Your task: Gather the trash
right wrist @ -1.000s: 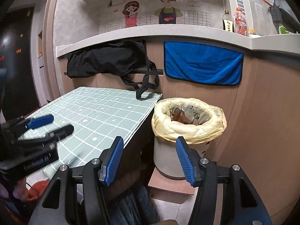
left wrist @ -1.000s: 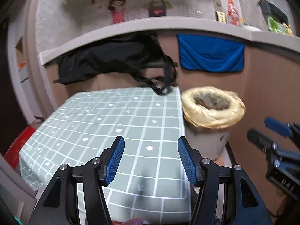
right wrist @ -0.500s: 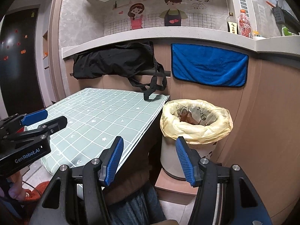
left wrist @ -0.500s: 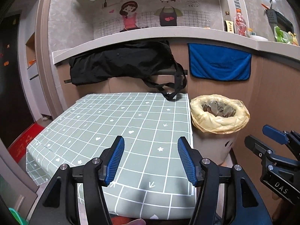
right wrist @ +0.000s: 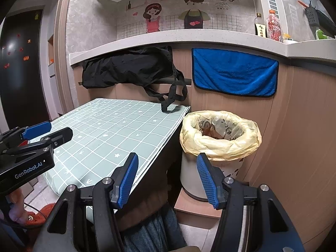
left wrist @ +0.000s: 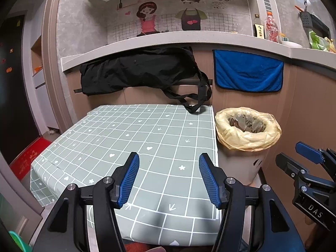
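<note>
Right wrist view alone shows the step under the trash bin (right wrist: 220,138) and a person's legs below the worktop (right wrist: 109,130) edge. Both the left gripper (left wrist: 169,178) and right gripper (right wrist: 167,176) are wide open, holding nothing. Bin sits ahead, right of the left gripper. The left view has lifted a little since before.

A home kitchen: at twelve o'clock a pale stone counter (left wrist: 168,40) bears sauce bottles (left wrist: 258,28) beneath a tiled wall with a cartoon cook mural (left wrist: 168,14); a blue towel (left wrist: 247,72) hangs at one o'clock.
</note>
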Demonstrator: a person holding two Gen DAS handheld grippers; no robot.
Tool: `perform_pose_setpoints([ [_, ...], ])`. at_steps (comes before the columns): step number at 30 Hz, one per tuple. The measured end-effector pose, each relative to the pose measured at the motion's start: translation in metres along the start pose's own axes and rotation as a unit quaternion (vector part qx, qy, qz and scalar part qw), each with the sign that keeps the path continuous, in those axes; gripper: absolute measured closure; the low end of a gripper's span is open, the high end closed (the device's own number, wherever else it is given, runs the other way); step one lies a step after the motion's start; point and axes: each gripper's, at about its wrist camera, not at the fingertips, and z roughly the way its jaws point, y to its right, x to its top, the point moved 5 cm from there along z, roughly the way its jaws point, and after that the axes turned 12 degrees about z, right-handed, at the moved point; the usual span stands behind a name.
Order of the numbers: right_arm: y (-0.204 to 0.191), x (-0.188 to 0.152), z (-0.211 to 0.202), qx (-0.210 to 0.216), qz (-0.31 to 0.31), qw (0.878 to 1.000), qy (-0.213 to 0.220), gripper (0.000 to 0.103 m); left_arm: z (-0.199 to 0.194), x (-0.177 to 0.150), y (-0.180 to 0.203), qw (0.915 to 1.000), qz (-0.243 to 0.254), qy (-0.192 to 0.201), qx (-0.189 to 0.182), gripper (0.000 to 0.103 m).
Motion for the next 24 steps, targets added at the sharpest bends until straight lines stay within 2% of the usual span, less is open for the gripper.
perform_pose_setpoints([
  [24, 0.0071, 0.0023, -0.003, -0.002, 0.006, 1.0, 0.005, 0.047, -0.0012, 0.0001, 0.0078, 1.0, 0.004, 0.003, -0.002, 0.043],
])
